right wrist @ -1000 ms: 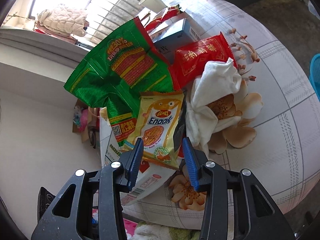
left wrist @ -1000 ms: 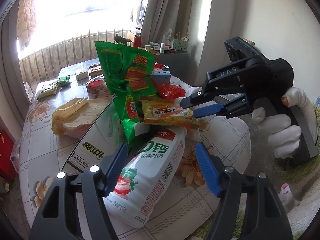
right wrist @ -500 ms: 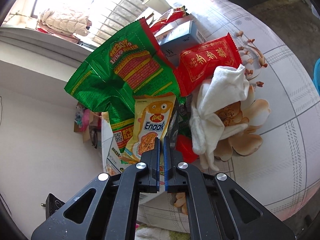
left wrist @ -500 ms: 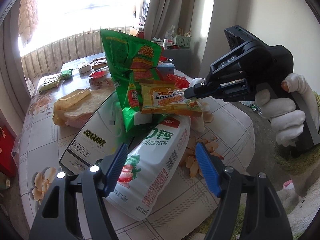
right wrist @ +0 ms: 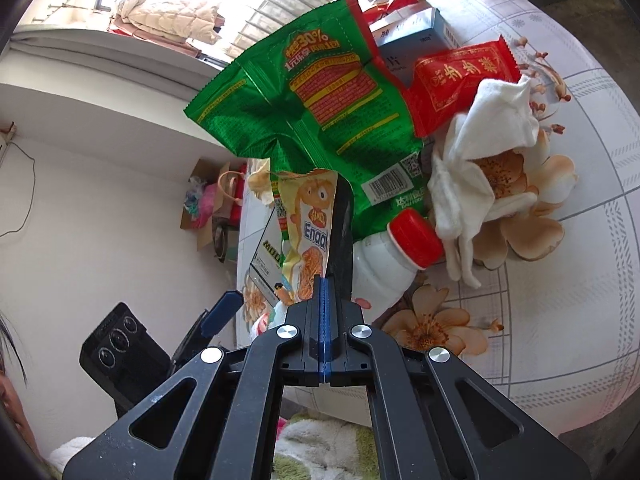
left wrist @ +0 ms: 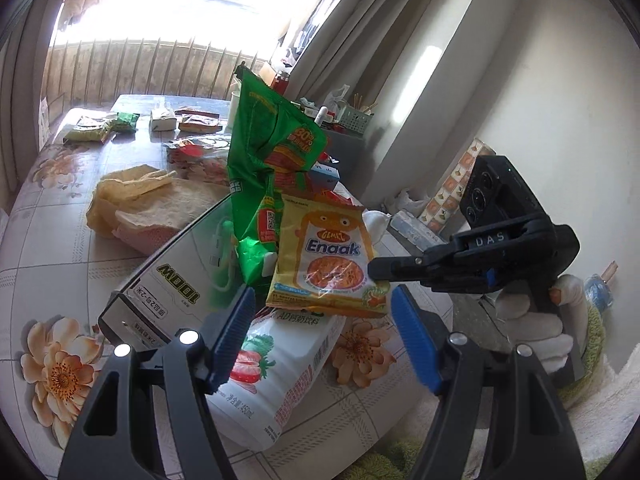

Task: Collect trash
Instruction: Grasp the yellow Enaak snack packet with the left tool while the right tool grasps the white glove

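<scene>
Yellow noodle packet [left wrist: 328, 256] hangs pinched at its edge in the right claw [right wrist: 323, 280], lifted above the white bottle [left wrist: 264, 368] (red cap) lying on the bench [left wrist: 48, 248]. The left claw [left wrist: 320, 332] stands open, empty, straddling the bottle without touching it. A green bag [right wrist: 312, 96] rises just behind.

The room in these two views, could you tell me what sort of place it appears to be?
Probably a lived-in home, perhaps a dining corner: a flower-patterned tablecloth strewn with snack wrappers, curtains beside a bright window, and a padded jacket hanging up.
</scene>
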### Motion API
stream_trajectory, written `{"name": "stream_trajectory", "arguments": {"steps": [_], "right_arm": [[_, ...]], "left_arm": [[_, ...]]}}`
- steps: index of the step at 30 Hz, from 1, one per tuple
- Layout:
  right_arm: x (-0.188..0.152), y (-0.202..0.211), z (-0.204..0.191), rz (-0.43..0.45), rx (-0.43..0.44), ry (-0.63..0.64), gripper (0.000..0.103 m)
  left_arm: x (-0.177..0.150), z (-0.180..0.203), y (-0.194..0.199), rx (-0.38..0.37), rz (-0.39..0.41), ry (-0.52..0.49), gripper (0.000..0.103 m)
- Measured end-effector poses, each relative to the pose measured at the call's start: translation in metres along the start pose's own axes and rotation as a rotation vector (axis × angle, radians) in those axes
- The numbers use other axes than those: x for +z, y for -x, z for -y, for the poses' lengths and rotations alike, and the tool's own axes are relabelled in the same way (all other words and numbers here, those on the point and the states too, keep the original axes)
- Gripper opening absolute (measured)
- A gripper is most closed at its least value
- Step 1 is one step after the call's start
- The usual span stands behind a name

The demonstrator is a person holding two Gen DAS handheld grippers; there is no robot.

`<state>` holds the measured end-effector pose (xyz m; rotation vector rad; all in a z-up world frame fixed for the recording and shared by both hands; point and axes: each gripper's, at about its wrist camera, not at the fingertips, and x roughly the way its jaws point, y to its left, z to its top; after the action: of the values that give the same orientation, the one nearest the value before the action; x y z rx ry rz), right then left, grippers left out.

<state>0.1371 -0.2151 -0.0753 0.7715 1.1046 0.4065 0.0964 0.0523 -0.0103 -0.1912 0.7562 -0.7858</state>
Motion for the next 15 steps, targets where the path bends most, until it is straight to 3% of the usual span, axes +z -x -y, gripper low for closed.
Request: {"name": "stream_trajectory", "arguments": {"steps": [7,15], "right_arm": [[0.001,-0.027,0.007,-0.043,-0.055,0.023,0.0],[-0.003,-0.034,-0.009,-0.031,-0.114,0.161,0.0]], "left_arm": [[0.011,-0.015,-0.008,-0.021,-0.032,0.102,0.068],[0.025,-0.016,-0.027,-0.035,-0.072,0.119,0.052]]}}
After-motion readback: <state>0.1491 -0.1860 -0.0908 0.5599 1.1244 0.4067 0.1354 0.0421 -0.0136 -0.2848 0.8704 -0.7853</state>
